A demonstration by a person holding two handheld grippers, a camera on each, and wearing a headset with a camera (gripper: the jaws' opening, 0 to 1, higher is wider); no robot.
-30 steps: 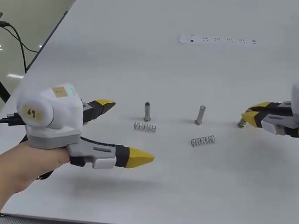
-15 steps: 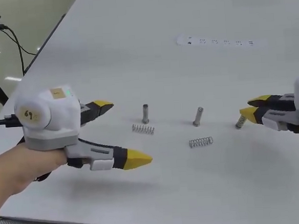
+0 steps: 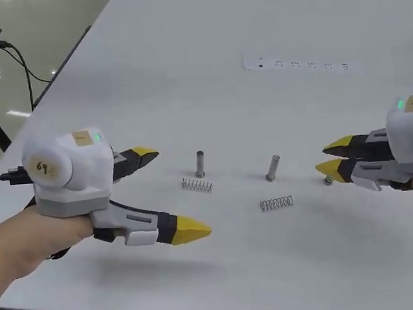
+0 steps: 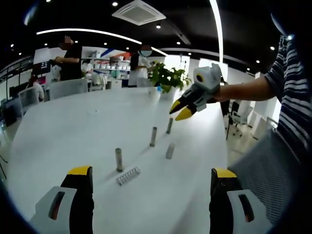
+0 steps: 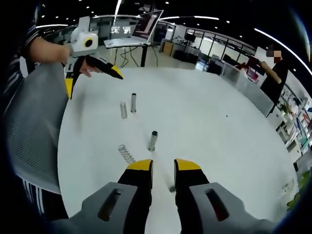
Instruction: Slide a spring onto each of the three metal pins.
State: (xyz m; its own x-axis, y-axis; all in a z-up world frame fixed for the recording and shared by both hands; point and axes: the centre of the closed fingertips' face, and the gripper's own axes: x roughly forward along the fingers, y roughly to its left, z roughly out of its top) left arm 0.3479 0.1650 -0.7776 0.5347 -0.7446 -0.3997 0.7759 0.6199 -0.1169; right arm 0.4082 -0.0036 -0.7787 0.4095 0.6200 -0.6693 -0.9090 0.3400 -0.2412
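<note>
Two bare metal pins (image 3: 199, 164) (image 3: 272, 168) stand upright mid-table. A loose spring (image 3: 196, 185) lies by the left pin, and another spring (image 3: 276, 203) lies in front of the middle pin. A third pin (image 3: 328, 180), seemingly ringed by a spring, stands just under my right gripper (image 3: 332, 157). That gripper's jaws are slightly parted and hold nothing. In the right gripper view the third pin (image 5: 171, 187) shows through the narrow gap of the gripper (image 5: 164, 168). My left gripper (image 3: 170, 193) hovers wide open, left of the pins and apart from them.
A white power strip (image 3: 296, 63) lies at the back of the white table (image 3: 186, 71). Cables (image 3: 22, 58) hang beyond its left edge. Several people and a potted plant (image 4: 165, 78) stand past the far end. A mesh chair back (image 5: 34, 122) is beside the table.
The right gripper has shifted left and risen, so its tips now sit above the third pin. The spring that was at its tips stands free. The left gripper barely moved.
</note>
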